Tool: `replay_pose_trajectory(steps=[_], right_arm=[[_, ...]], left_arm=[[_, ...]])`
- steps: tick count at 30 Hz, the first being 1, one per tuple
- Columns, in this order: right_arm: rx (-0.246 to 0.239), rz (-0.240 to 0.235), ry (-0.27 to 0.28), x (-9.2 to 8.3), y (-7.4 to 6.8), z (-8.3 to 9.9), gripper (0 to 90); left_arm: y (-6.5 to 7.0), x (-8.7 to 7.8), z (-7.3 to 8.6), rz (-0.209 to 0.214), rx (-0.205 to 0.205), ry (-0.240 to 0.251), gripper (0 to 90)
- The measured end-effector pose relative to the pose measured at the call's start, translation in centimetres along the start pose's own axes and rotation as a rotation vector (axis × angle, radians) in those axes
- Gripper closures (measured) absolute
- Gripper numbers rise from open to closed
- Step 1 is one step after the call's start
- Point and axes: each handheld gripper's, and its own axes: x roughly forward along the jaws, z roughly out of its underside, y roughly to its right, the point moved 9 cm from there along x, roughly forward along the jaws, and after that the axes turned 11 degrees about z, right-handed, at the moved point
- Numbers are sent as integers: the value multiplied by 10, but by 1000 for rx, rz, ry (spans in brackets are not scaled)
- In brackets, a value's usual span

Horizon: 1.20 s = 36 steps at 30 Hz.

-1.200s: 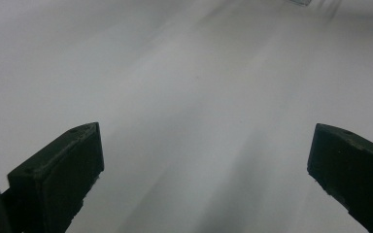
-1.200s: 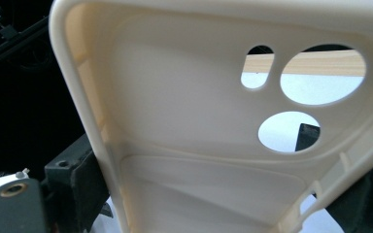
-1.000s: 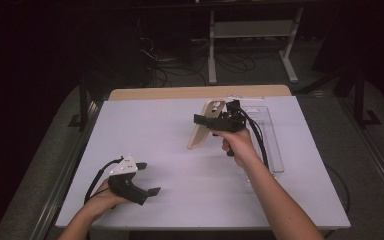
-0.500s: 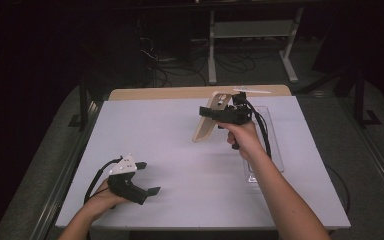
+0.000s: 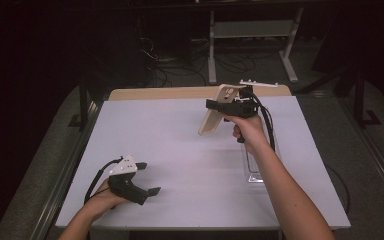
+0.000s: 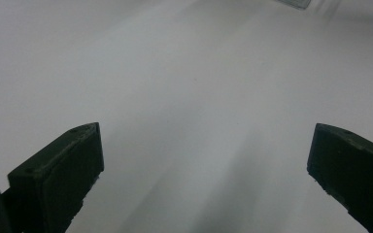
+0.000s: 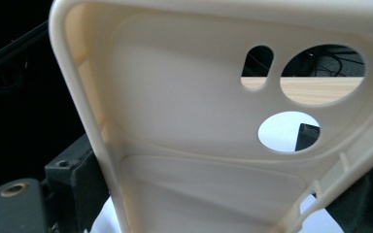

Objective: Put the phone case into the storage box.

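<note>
the right gripper (image 5: 219,106) fingers squeeze a cream phone case (image 5: 215,116) between them, up off the desk (image 5: 180,145). the left gripper (image 5: 147,191) fingers are spread wide apart.

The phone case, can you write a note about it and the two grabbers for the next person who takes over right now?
Right gripper: shut on the cream phone case, held tilted in the air above the far right part of the white table.
Left gripper: open, holds nothing, low over the table's near left corner.
Clear tray: lies on the table under the right forearm.
Done: case picked up.
Left: probably set the case down somewhere; where is not clear.
</note>
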Motion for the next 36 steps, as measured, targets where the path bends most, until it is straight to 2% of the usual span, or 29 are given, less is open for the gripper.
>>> replay_pose_trajectory(steps=[1, 7, 14, 28, 30, 31, 36], right_arm=[[12, 3, -4, -1, 0, -1, 100], [-3, 21, 10, -4, 5, -11, 101], [6, 60, 8, -9, 16, -21, 102], [31, 163, 9, -21, 51, -39, 103], [21, 184, 8, -22, 56, -41, 103], [17, 193, 6, -23, 59, -42, 103], [6, 245, -3, -28, 71, -46, 103]], left_arm=[[0, 0, 0, 0, 4, -1, 0], [0, 0, 1, 0, 6, -3, 0], [0, 0, 1, 4, 5, -7, 0], [2, 1, 0, 13, 7, -13, 0], [1, 0, 0, 12, 22, -16, 0], [2, 1, 0, 14, 12, -14, 0], [2, 1, 0, 12, 12, -15, 0]])
